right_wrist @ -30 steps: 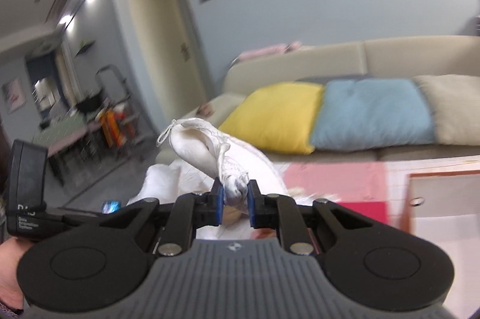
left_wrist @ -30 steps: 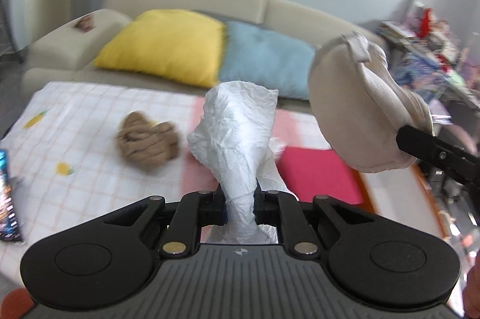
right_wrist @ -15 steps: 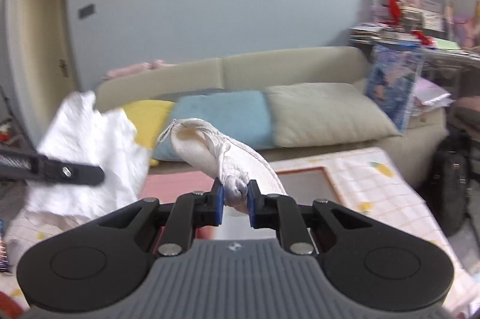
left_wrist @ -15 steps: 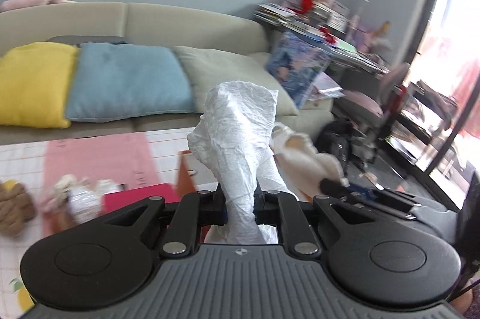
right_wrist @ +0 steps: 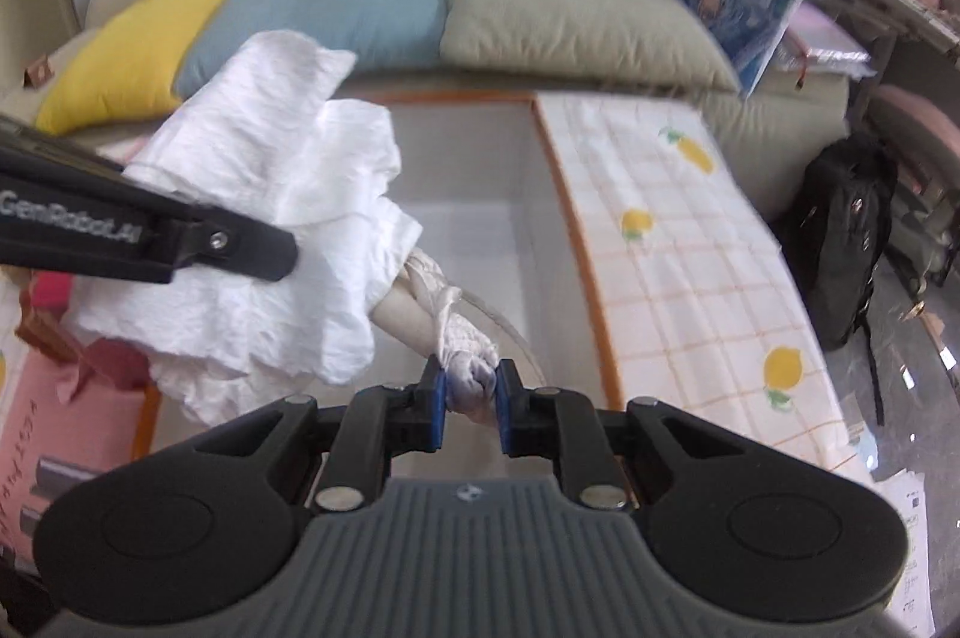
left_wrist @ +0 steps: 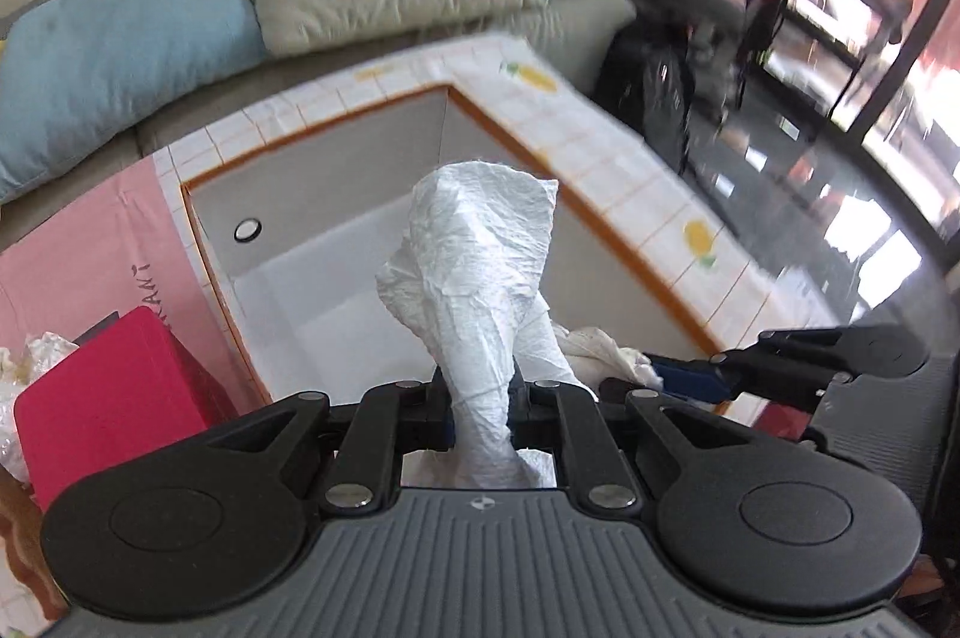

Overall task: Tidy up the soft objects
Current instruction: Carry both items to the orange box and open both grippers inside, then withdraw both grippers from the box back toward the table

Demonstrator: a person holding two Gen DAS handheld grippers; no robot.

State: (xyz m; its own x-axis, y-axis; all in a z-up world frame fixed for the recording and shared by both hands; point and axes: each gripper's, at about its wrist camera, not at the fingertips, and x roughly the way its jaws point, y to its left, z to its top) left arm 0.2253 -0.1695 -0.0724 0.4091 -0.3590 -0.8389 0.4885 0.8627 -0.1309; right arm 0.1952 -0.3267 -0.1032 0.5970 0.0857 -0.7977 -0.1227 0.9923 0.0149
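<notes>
While the left gripper [left_wrist: 480,413] clamps a crumpled white tissue [left_wrist: 480,272], the right gripper [right_wrist: 470,401] pinches a beige cloth pouch [right_wrist: 432,305] at twelve o'clock; both hang over the white bin [right_wrist: 540,194], sofa cushions [right_wrist: 570,14] beyond.

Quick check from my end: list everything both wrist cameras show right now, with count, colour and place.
White cloth: one, crumpled, held over the bin.
Cream shoe: one, pinched at its end, over the bin.
Storage bin: one, pale grey with orange rim, open, on the table.
Tablecloth: one, white check with lemons, right of the bin.
Cushions: yellow, blue, beige, on the sofa.
Red box: one, left of the bin.
Black backpack: one, on the floor at right.
Left tool: shut on the white cloth.
Right tool: shut on the cream shoe.
</notes>
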